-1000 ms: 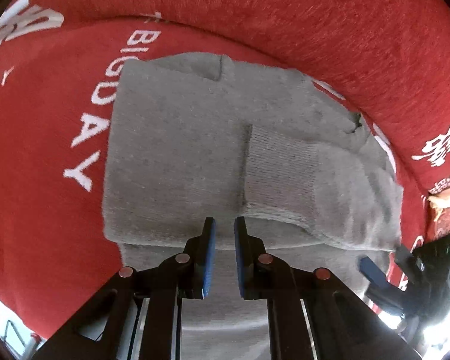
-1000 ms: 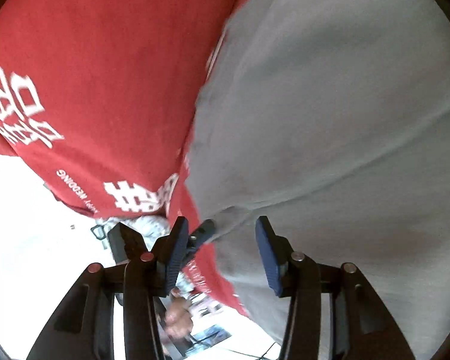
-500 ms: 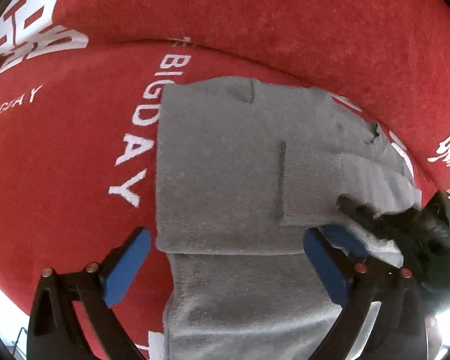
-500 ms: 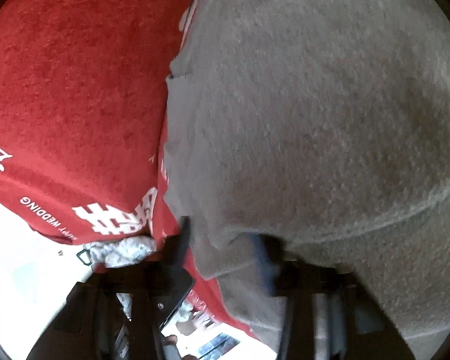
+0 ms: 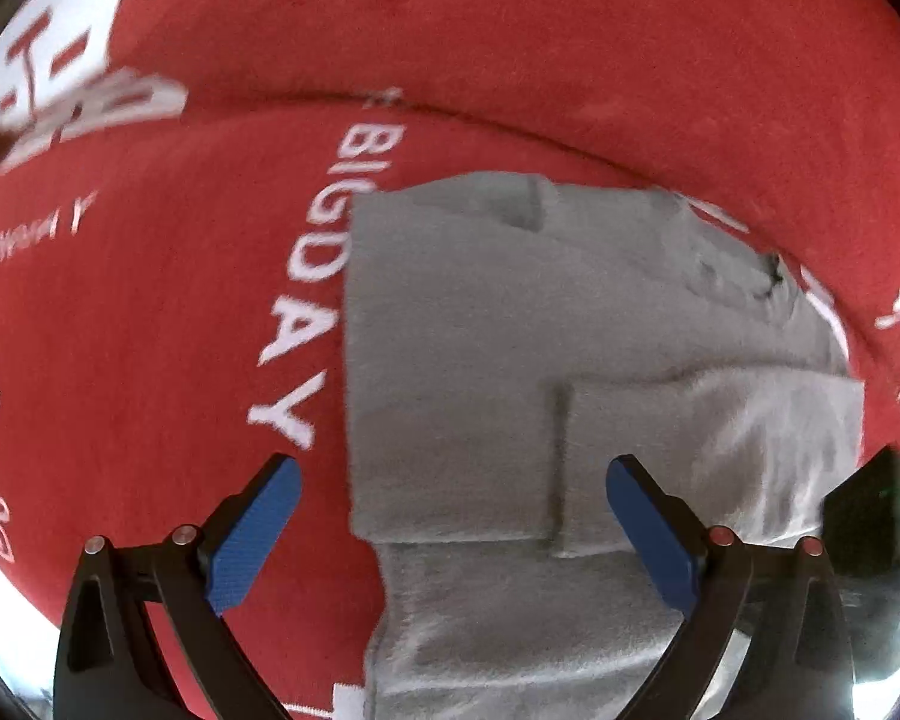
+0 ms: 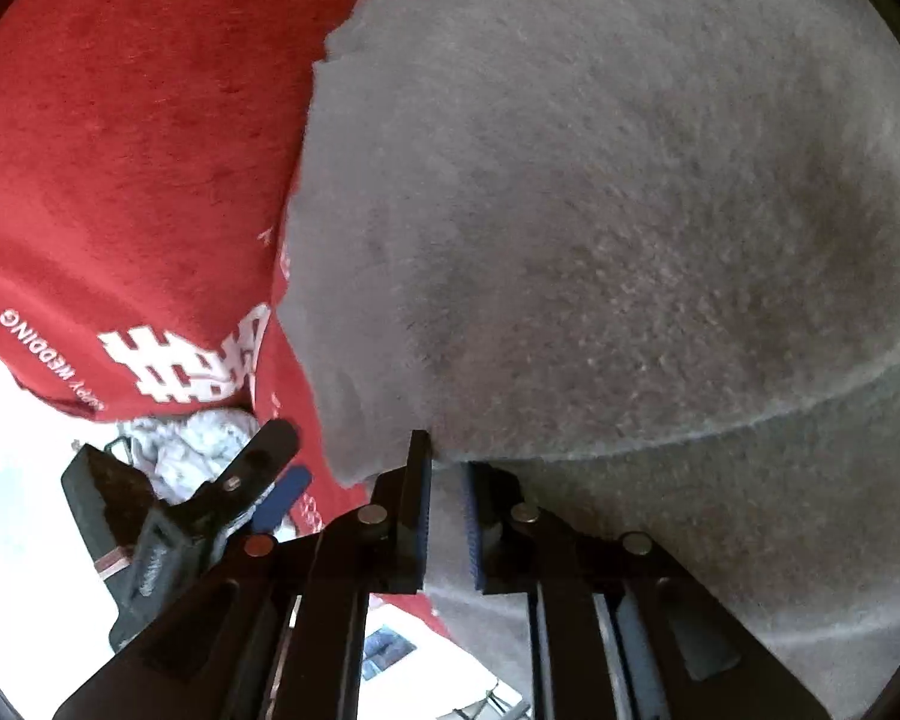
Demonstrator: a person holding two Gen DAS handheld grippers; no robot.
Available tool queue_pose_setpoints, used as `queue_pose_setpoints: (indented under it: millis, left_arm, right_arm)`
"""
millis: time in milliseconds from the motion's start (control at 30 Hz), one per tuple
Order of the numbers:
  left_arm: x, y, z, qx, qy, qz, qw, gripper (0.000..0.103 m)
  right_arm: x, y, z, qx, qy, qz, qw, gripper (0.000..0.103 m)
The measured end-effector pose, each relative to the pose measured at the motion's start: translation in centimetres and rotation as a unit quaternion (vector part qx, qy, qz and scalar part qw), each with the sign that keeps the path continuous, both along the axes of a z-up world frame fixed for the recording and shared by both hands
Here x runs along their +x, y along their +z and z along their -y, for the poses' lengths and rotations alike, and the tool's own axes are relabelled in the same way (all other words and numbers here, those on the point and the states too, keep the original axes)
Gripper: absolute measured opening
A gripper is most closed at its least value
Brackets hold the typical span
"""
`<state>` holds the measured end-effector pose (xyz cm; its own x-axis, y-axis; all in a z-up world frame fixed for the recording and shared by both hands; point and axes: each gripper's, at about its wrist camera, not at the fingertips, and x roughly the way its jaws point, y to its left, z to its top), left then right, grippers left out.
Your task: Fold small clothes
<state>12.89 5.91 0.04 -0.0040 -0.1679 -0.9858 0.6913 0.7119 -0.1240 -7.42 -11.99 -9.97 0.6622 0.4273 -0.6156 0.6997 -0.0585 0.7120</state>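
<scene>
A grey knit garment [image 5: 480, 372] lies partly folded on a red blanket [image 5: 150, 360] with white lettering. A ribbed cuff lies folded over its right side. My left gripper [image 5: 450, 516] is wide open above the garment's near fold, holding nothing. In the right wrist view the grey garment [image 6: 600, 210] fills most of the frame. My right gripper [image 6: 447, 516] is shut on an edge of the grey garment, with cloth pinched between its blue pads. The left gripper [image 6: 270, 480] shows at lower left of that view.
The red blanket [image 6: 120, 150] covers the whole work surface and rises in a fold behind the garment. A pale crumpled cloth [image 6: 192, 438] lies beyond the blanket's edge. A white floor shows past that edge.
My left gripper went from shut to wide open and pulled back from the garment. My right gripper went from open to shut on the garment's edge.
</scene>
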Motion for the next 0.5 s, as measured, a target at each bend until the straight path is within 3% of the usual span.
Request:
queue_pose_setpoints:
  millis: [133, 233, 300, 400, 500]
  left_arm:
    - [-2.0, -0.1, 2.1, 0.003, -0.028, 0.015, 0.9995, 0.102]
    - [-2.9, -0.7, 3.2, 0.01, -0.034, 0.024, 0.9991, 0.102]
    - [-3.3, -1.3, 3.6, 0.02, -0.036, 0.023, 0.9989, 0.102]
    - [-3.4, -2.1, 3.9, 0.031, -0.035, 0.026, 0.9986, 0.102]
    - [-3.6, -2.8, 3.9, 0.045, -0.033, 0.034, 0.9979, 0.102]
  right_arm:
    - [-2.7, 4.4, 3.1, -0.087, 0.052, -0.003, 0.995, 0.027]
    - [-8.1, 7.4, 7.9, -0.191, 0.042, -0.073, 0.978, 0.041]
    - [-11.0, 8.1, 10.8, -0.23, 0.015, -0.123, 0.965, 0.041]
    - [-16.1, 8.0, 15.9, -0.26, -0.046, -0.182, 0.947, 0.042]
    - [-18.0, 6.1, 18.9, -0.242, -0.075, -0.183, 0.95, 0.042]
